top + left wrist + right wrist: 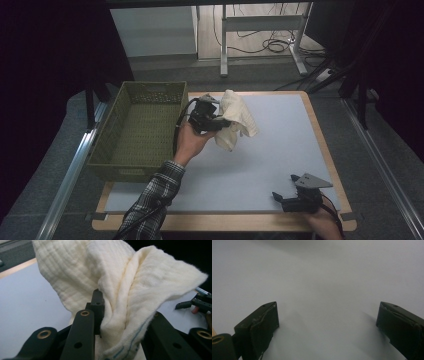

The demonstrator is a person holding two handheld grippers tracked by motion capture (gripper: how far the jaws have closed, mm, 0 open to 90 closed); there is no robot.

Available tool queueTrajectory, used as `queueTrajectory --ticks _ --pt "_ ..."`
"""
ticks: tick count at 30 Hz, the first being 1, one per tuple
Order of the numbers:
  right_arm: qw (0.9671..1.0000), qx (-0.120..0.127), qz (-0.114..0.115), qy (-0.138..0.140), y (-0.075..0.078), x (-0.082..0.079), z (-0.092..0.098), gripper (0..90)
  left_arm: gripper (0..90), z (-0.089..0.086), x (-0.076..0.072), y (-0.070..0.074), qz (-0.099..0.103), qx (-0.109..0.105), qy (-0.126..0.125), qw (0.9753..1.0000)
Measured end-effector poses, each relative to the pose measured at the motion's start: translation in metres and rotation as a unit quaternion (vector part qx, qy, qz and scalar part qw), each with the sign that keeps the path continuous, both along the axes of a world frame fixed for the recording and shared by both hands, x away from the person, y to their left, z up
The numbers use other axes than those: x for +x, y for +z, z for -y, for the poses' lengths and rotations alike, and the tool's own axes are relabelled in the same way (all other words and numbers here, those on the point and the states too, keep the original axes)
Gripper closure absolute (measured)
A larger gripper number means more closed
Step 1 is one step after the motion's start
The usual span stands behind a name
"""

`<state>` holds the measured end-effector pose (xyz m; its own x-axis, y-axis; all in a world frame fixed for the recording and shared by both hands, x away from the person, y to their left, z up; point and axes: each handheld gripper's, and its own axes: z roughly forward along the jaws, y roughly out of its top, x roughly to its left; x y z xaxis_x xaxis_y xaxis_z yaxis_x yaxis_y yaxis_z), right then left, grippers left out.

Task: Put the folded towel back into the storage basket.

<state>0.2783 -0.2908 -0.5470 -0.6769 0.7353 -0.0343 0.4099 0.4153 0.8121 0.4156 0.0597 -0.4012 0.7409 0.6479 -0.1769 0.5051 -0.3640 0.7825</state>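
Nearest the high camera, a plaid sleeve (pixel 150 200) enters from the bottom edge and leads up to the left hand.

Left side: a green woven basket (pixel 107 145) stands on the counter's left edge, apparently empty, open side up.

Centre: the left gripper (pixel 210 119) is held above the counter (pixel 280 150), just right of the basket's near rim. Its jaws are pinched on a cream cloth (pixel 235 117); the left gripper view shows a bunched fold of the cloth (pixel 125 290) clamped between them, with the rest hanging loose in wide flaps.

Right side: the right gripper (pixel 292 199) rests low at the counter's near right corner, jaws spread with nothing between them, facing bare white surface.

Risks, as judged:
- The grip takes one fold only. A quick swing could pull the fold free and drop the cloth on the counter.
- If the basket is the destination, the trailing flaps may catch on its rim, leaving the cloth draped half outside.
- The left gripper's cable runs close to the basket wall and could snag it.
- The right gripper lies well apart and cannot assist promptly.
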Motion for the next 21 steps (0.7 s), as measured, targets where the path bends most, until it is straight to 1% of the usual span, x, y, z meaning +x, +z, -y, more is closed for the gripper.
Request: queueTrajectory --ticks 3,6,9,11,15,19,21 --pt "1.0 0.0 0.0 0.0 0.0 0.0 0.0 4.3 72.1 0.008 -0.003 -0.008 0.003 0.009 0.001 1.0" --pt "1.0 0.0 0.0 0.0 0.0 0.0 0.0 4.3 71.7 0.016 -0.005 -0.018 -0.005 0.006 -0.007 0.9999" --pt "1.0 -0.002 0.002 0.0 0.0 0.0 0.0 4.3 71.2 0.025 -0.008 -0.031 -0.01 0.01 -0.008 0.9999" --pt "1.0 -0.002 0.001 -0.001 0.0 0.0 0.0 4.3 70.8 0.03 -0.01 -0.037 -0.011 0.016 -0.006 0.9998" --pt "1.0 -0.001 0.001 -0.004 0.0 -0.001 -0.001 4.4 70.1 0.041 -0.013 -0.057 -0.015 0.033 -0.009 0.9993" --pt "1.0 -0.007 -0.002 -0.003 0.001 -0.002 -0.001 4.2 69.3 0.044 -0.014 -0.075 -0.027 0.035 -0.007 0.999" --pt "0.9999 -0.011 -0.005 -0.001 0.002 -0.002 -0.001 4.0 67.8 0.046 -0.014 -0.087 -0.033 0.038 -0.003 0.9988"
